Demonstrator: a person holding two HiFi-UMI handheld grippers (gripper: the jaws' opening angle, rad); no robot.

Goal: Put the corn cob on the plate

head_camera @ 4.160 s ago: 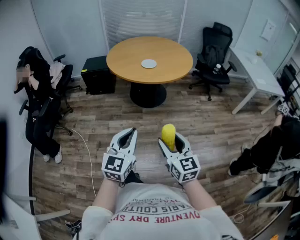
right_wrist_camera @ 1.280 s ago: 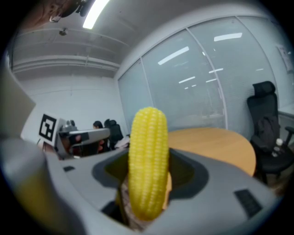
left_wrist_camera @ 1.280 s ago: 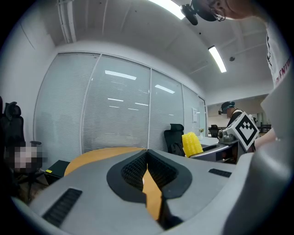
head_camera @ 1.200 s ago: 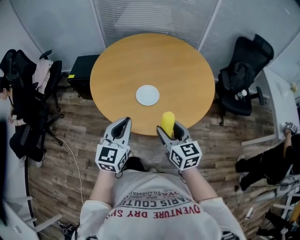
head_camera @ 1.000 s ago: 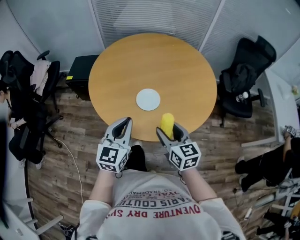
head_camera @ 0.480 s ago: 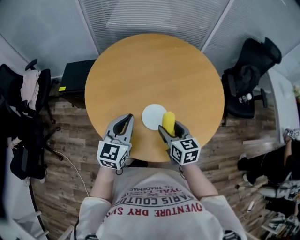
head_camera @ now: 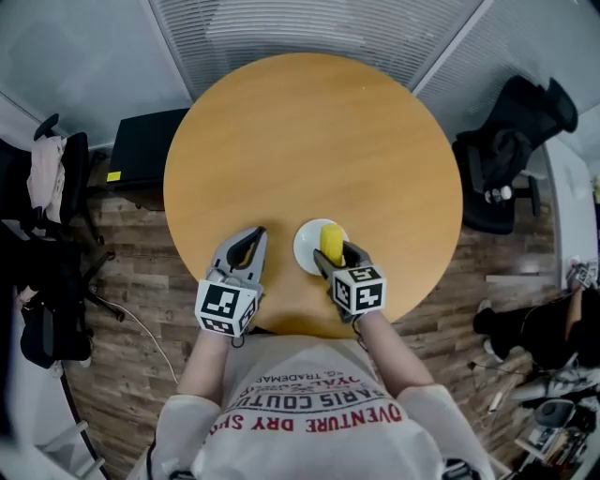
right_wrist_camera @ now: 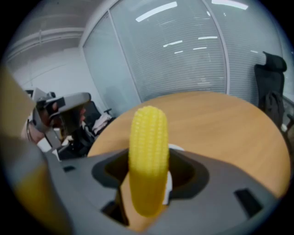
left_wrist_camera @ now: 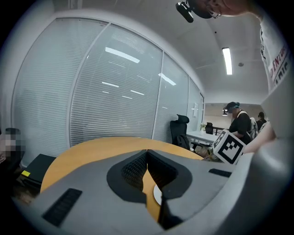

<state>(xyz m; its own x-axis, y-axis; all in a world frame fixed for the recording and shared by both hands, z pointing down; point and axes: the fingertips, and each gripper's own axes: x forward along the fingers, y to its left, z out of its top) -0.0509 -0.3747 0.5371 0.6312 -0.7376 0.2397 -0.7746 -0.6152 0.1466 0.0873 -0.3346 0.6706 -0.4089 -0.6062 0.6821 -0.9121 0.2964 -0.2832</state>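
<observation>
Nearest the camera, the person's two forearms reach out over the near edge of the round wooden table [head_camera: 309, 141], one gripper in each hand. The left gripper [head_camera: 251, 236] sits low over the table edge with its jaws brought together at the tips and nothing between them – only a slit of tabletop and a sliver of white show through the hollow behind the tips. Beside it and apart from it, the right gripper [head_camera: 335, 255] has its jaws closed onto the corn cob [head_camera: 331, 239], pinching the cob's lower part from both sides, so that the yellow cob stands up out of the jaws and points away from the person, its rounded tip well clear of them. The cob and the jaw tips are over the right part of the small white plate [head_camera: 305, 248], which lies on the table near its front edge – whether the cob touches the plate cannot be made out. Past the table, a black box [head_camera: 141, 150] stands on the plank floor [head_camera: 122, 281] to the left, a black office chair [head_camera: 516, 141] to the right, and grey blinds [head_camera: 309, 28] run behind.
</observation>
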